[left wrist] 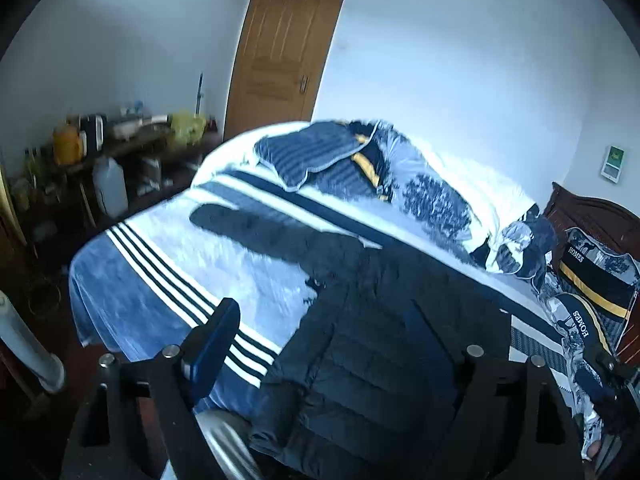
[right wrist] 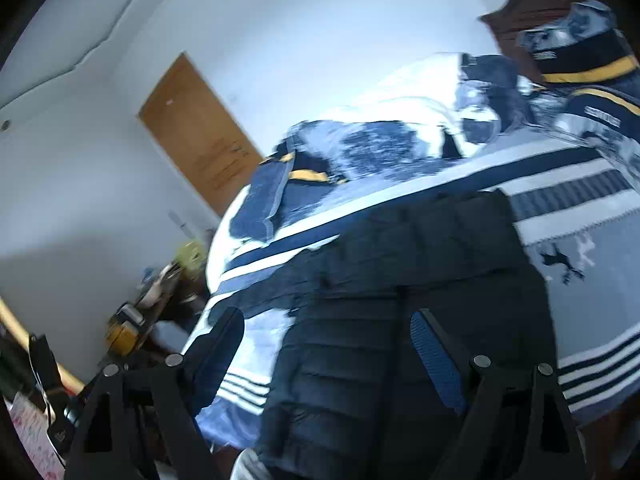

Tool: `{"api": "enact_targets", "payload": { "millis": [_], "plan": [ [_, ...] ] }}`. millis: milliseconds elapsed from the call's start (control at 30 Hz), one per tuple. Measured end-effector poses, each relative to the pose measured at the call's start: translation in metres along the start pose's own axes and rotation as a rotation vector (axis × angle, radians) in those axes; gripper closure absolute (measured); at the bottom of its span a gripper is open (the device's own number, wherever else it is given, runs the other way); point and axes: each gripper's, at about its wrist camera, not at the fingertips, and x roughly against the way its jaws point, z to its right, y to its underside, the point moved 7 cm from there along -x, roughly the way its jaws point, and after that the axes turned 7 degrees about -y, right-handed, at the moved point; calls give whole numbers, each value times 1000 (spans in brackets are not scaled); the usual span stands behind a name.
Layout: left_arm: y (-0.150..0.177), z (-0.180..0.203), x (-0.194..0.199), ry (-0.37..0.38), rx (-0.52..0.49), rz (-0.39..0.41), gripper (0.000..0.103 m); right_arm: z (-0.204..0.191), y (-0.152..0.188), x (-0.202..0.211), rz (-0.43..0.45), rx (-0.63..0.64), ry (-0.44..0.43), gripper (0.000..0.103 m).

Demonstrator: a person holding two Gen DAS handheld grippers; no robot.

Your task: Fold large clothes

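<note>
Surroundings: a rumpled quilt [left wrist: 432,184] and pillows [left wrist: 596,280] are piled at the far side of the bed [left wrist: 168,280]; a door [left wrist: 284,52] is seen behind.
Jacket [left wrist: 384,344]: dark, quilted, laid flat on the bed's near edge, one sleeve stretched out.
Left gripper [left wrist: 332,352]: spread, nothing pinched.
Right gripper [right wrist: 328,344]: spread above the jacket [right wrist: 400,320], nothing pinched.

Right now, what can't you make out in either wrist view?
- Jacket hem: cut off by the bottom edge and gripper frame, both views.
- Left gripper, right finger: lost against the dark jacket, left view.
- Shelf clutter: small and blurred, left view.
- Pillow print: motion blur, right view.
- Right gripper open, holding nothing.
</note>
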Motion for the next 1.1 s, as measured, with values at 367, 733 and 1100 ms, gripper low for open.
{"api": "enact_targets", "payload": {
  "millis": [367, 733, 1100],
  "plan": [
    [-14, -24, -3, -40, 33, -2, 16, -70, -20, -8, -40, 131, -74, 15],
    [6, -61, -94, -90, 119, -177, 16, -77, -19, -106, -143, 152, -118, 15],
    [16, -118, -269, 78, 391, -439, 15, -63, -16, -221, -236, 209, -59, 15]
  ]
}}
